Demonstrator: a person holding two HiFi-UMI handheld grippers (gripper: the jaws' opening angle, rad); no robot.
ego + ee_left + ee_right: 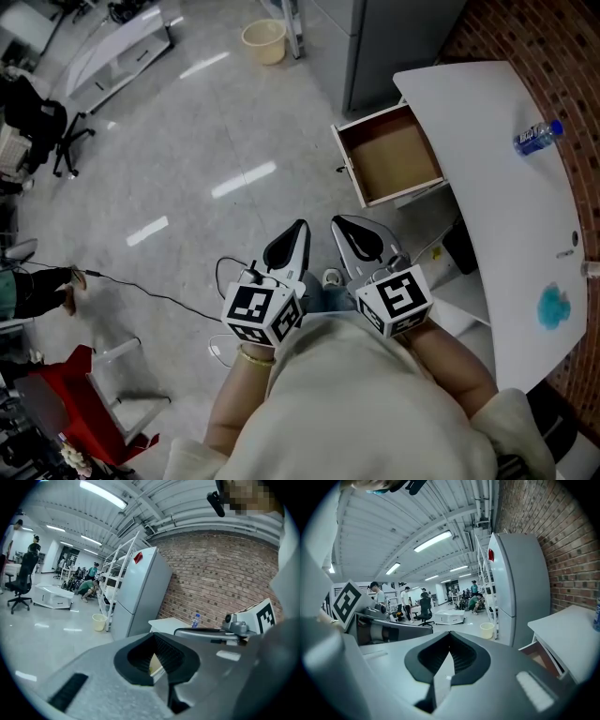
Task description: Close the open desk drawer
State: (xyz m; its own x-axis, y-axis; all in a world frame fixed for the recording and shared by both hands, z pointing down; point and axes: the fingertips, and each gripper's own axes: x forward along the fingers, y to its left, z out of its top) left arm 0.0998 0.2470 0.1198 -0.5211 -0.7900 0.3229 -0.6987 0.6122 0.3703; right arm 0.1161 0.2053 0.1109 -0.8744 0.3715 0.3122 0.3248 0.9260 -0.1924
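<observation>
I hold both tools low in front of my body, side by side and aimed at the desk. The left hand-held gripper point(295, 234) has its jaws pressed together on nothing, and so does the right hand-held gripper point(349, 232). I think that suits the job, since a drawer wants a push from blunt closed tips, not a pinch. Neither tip touches anything yet; bare floor lies between them and the target.

Ahead, the drawer point(394, 159) stands pulled well out from under the white surface point(506, 216), jutting past the long edge that faces the open floor, near the surface's far end. Its white front panel faces me at a slant, so I judge I should meet that panel squarely. Inside I see only the bare brown bottom.

A water bottle point(537, 138) lies on its side near the surface's far end, toward the brick-wall edge. Farther off, a pale bucket point(263, 41) stands on the floor and looks empty from here.
</observation>
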